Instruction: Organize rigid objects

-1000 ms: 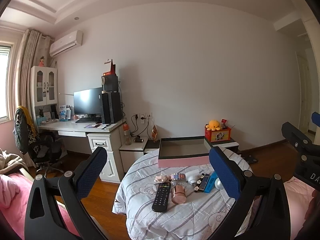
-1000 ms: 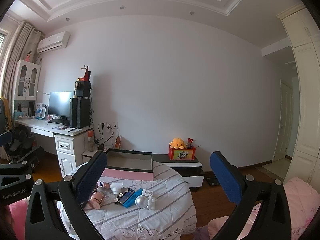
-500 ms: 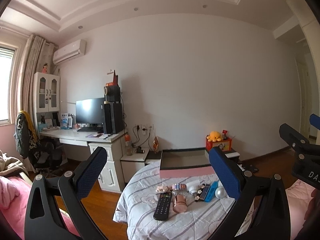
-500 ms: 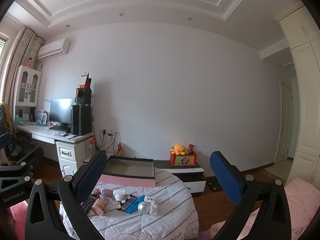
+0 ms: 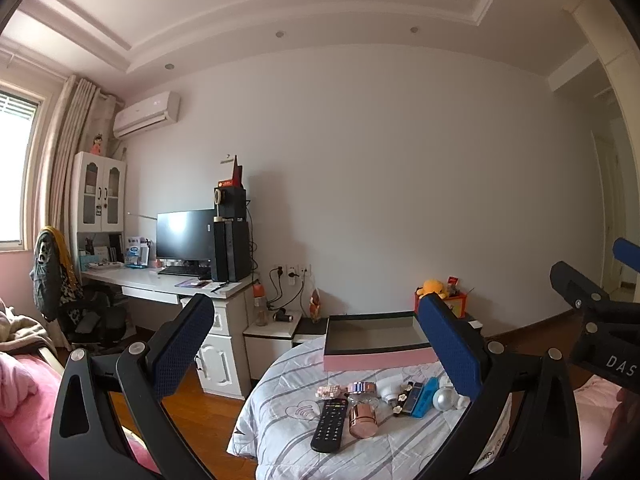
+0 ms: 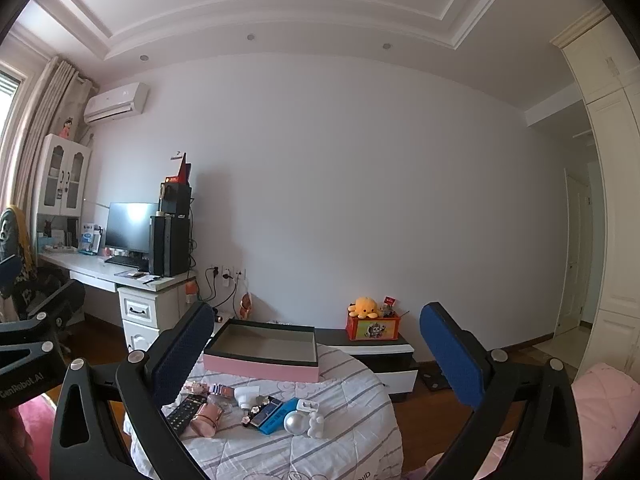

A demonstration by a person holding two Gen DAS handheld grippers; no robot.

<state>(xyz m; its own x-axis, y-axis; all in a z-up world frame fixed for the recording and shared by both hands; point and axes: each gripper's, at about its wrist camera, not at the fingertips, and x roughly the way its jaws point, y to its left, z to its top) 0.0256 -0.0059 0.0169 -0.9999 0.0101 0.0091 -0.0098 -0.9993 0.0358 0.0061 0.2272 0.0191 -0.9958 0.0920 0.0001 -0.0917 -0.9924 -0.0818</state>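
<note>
My left gripper (image 5: 316, 344) has its blue padded fingers (image 5: 184, 344) wide apart and holds nothing. My right gripper (image 6: 316, 354) is wide apart too, with nothing between its fingers (image 6: 450, 354). Both hang in the air, well apart from the things.

Below them is a round table with a white striped quilt (image 5: 280, 408). Near its middle lie a black remote control (image 5: 329, 424), a shiny pink-gold jar (image 5: 362, 420), a blue flat case (image 5: 424, 396), a silver ball (image 6: 297, 422) and a small white figure (image 6: 316, 426), all close together. At the far edge sits an open box with pink sides (image 6: 262, 350), nothing in it.
</note>
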